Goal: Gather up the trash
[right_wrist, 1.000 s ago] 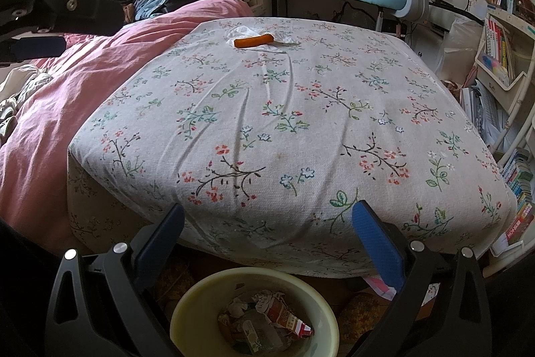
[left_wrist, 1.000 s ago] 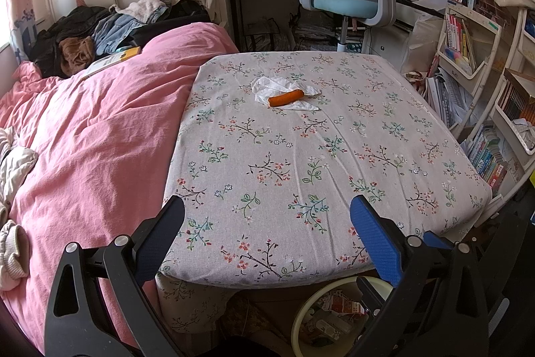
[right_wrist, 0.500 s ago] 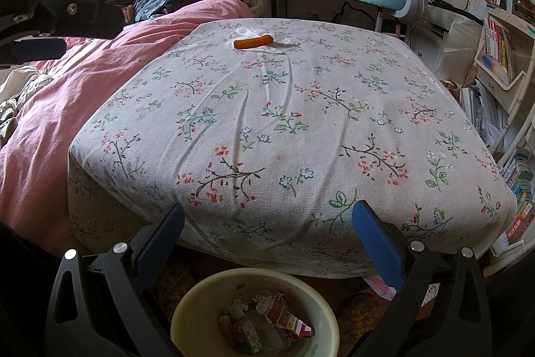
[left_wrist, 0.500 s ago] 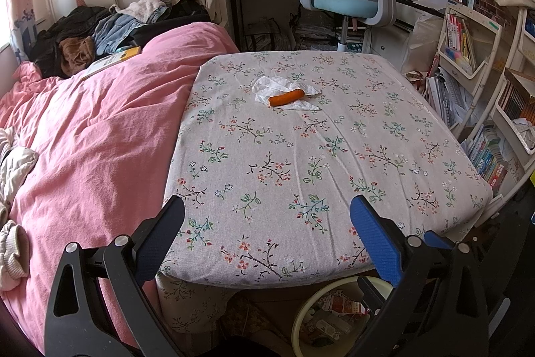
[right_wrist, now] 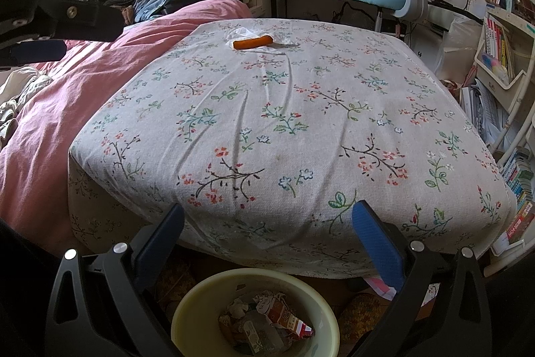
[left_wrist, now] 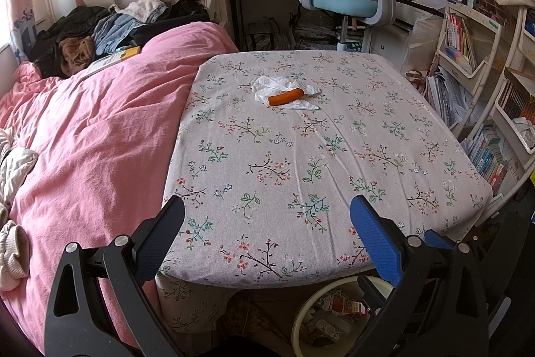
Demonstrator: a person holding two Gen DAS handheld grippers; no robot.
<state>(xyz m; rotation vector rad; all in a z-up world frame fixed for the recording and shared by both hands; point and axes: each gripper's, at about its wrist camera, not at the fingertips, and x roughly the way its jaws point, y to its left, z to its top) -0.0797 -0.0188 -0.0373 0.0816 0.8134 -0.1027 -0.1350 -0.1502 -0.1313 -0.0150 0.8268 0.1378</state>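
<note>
Left wrist view shows your left claw (left_wrist: 267,230) wide open and empty. Your right claw (right_wrist: 267,230) is too. Reach far for the carrot (left_wrist: 285,96) on the tissue (left_wrist: 267,86), then drop both in the bin (right_wrist: 194,300).

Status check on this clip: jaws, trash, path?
Left gripper and right gripper open, empty. Orange piece on tissue, far side of table. Bin below; path clear.

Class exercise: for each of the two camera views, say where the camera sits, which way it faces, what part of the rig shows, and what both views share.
Left wrist: rides the left hand-held gripper, above the table's near edge, facing across it; own open fingers show.
Right wrist: rides the right hand-held gripper, lower, over the bin; own fingers, and the left one at upper left.
Shared: table, carrot, tissue, bin.
</note>
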